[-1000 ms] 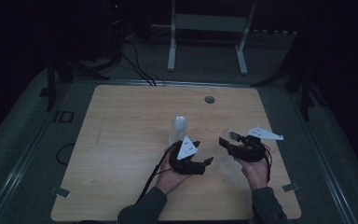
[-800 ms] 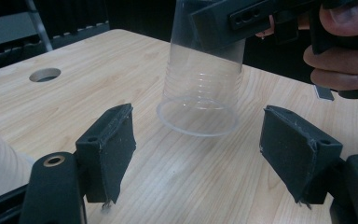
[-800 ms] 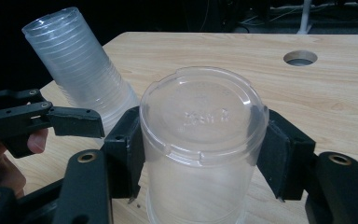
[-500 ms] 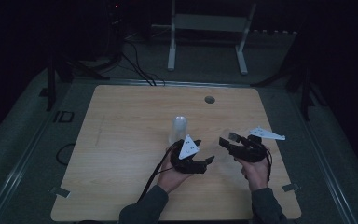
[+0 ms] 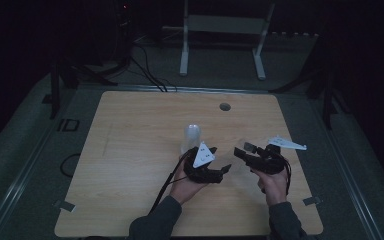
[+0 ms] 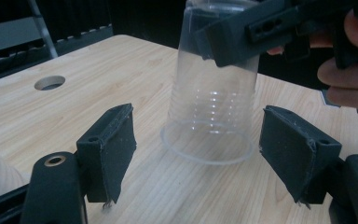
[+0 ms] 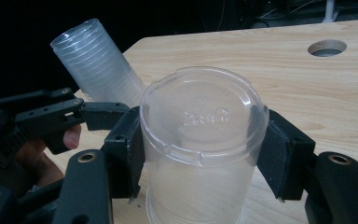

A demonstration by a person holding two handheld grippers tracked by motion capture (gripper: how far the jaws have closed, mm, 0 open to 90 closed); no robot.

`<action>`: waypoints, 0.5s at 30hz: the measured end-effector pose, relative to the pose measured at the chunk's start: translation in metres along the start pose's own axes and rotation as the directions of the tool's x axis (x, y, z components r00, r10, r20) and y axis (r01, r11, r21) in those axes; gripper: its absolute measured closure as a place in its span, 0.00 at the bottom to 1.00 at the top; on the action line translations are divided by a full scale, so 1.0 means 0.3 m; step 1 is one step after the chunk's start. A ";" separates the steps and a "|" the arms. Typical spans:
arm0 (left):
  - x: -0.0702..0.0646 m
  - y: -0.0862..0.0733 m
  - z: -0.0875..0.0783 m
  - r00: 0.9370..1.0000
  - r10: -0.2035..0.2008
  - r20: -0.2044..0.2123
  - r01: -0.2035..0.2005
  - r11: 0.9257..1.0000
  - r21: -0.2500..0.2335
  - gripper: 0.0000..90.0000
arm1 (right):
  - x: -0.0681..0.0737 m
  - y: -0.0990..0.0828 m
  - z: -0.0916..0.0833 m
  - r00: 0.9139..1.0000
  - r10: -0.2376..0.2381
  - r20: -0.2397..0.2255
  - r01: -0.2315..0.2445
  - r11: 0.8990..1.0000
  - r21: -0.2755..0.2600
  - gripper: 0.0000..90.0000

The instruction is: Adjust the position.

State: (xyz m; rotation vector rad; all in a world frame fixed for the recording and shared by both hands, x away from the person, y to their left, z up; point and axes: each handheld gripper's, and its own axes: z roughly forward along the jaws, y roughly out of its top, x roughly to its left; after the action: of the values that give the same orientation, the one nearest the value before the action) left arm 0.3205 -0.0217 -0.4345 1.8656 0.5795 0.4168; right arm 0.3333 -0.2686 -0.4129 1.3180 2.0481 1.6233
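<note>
Cups are the job here. One clear plastic cup (image 7: 204, 144) stands upside down on the table (image 5: 130, 150), rim down and bottom up, near the front, between the person's two hands. The right tongs (image 7: 200, 154) pinch this cup high on its sides, one black pad on each side. The left tongs (image 6: 205, 154) are spread wide and hold nothing; seen along them, the cup stands a bit ahead of their pads, not touching. Just beyond the left hand (image 5: 185, 186) is a tall stack of cups (image 7: 98, 63), and it leans. I think the step now is taking one cup away from the stack, or carrying it over to it. Next the right tongs should lift the cup straight up, softly, because thin plastic bends and can pop out. The left tongs could steady the leaning stack.
</note>
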 end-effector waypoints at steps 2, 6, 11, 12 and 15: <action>0.004 0.005 0.001 1.000 -0.005 -0.002 0.005 1.000 -0.003 0.29 | 0.000 -0.001 0.001 1.000 0.002 0.001 -0.002 1.000 0.001 0.44; 0.011 0.012 0.003 1.000 -0.006 0.004 0.006 1.000 -0.015 0.28 | -0.002 -0.003 0.002 1.000 0.019 -0.014 -0.019 1.000 0.000 0.44; 0.010 0.018 0.008 1.000 -0.002 0.011 0.002 1.000 -0.024 0.27 | -0.005 -0.005 0.003 0.999 0.034 -0.021 -0.034 0.999 0.001 0.44; 0.010 0.019 0.010 1.000 -0.001 0.013 0.001 1.000 -0.025 0.27 | -0.006 -0.005 0.003 0.999 0.039 -0.027 -0.039 0.999 -0.001 0.44; 0.009 0.020 0.019 1.000 0.012 0.015 -0.012 1.000 -0.027 0.27 | -0.008 -0.004 0.003 0.998 0.053 -0.041 -0.053 0.999 -0.006 0.44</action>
State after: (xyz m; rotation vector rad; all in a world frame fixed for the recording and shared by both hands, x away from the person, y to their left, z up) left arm 0.3271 -0.0263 -0.4308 1.8462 0.5503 0.4163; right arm 0.3346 -0.2699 -0.4150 1.3589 2.0454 1.6912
